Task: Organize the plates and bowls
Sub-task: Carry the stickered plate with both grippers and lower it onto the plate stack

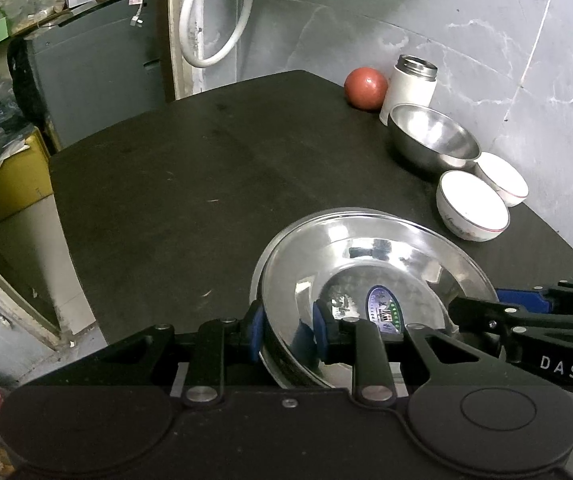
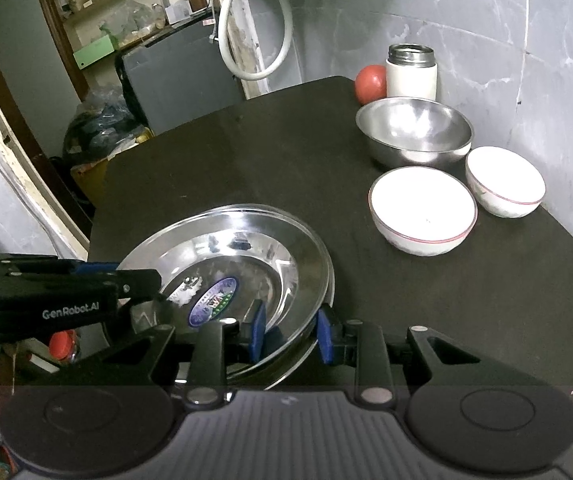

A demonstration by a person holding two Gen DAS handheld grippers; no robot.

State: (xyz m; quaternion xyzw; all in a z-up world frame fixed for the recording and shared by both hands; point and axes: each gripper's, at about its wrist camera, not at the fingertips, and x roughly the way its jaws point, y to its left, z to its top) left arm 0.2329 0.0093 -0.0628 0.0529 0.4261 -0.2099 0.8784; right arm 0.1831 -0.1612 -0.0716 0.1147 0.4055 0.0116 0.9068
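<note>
I have both tools closed on the steel plate's (image 1: 370, 264) rim: left tool (image 1: 288, 334) near-left, right tool (image 2: 290, 330) near-right, over desk (image 1: 190, 184).

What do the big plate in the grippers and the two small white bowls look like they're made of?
The plate looks like polished stainless steel: mirror-bright, with sharp reflections; a second rim shows just beneath it, so there may be two stacked. Both the left gripper and the right gripper grip its edge. The two white bowls look like glazed ceramic, glossy white with a thin red rim line, though melamine can't be excluded.
</note>
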